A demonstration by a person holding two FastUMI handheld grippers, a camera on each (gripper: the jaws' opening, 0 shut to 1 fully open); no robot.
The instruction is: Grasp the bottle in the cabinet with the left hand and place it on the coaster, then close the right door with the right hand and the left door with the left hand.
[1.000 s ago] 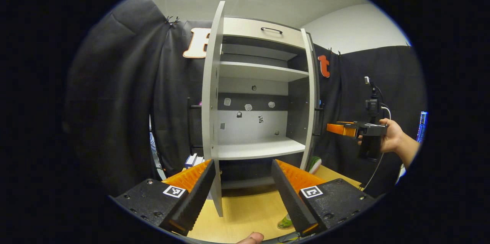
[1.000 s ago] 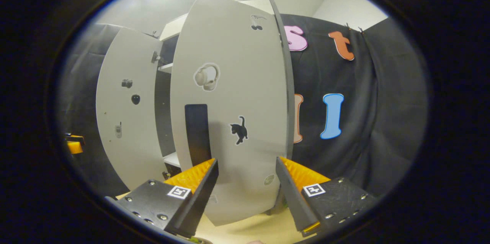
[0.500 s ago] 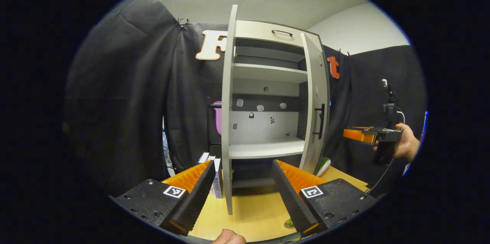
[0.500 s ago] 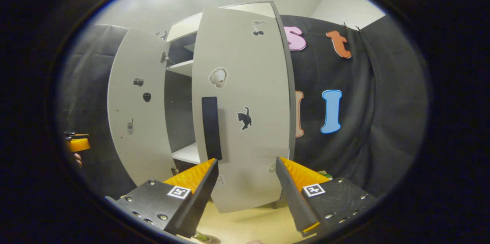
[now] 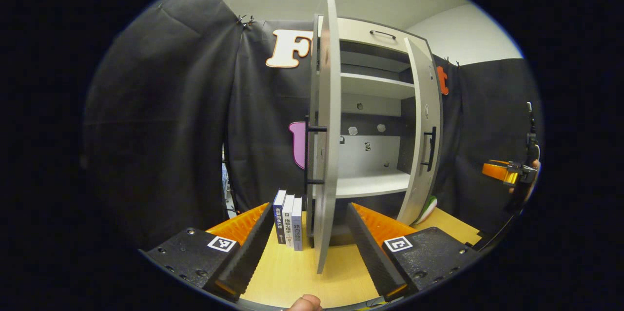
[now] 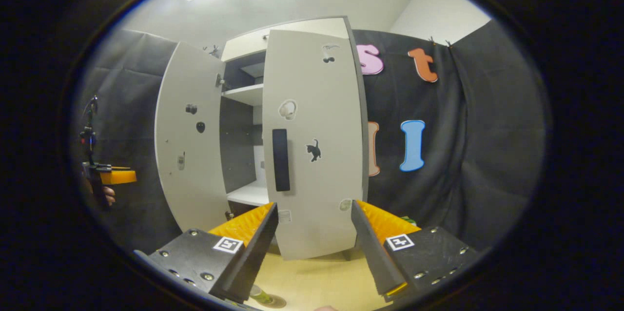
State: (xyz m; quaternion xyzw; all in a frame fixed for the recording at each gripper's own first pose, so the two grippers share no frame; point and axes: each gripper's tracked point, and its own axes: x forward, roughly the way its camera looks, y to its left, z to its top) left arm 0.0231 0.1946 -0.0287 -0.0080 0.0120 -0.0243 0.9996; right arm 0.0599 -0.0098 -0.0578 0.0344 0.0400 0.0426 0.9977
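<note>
The grey cabinet stands on a wooden table. Its left door stands wide, seen edge-on just beyond my open left gripper. The right door is swung most of the way in and still ajar. In the right gripper view that right door, with its black handle, faces my open right gripper, which holds nothing. The left door hangs open beside it. At the bottom edge a green-topped bottle rests on a round coaster.
Three books stand upright left of the cabinet. A green and white object lies by the cabinet's right foot. The far right gripper floats at the right; the left gripper appears at the left of the right gripper view.
The right door has swung further towards shut. My right gripper has drawn back from it. My left gripper has shifted left, so the left door's outer side and the books come into sight.
</note>
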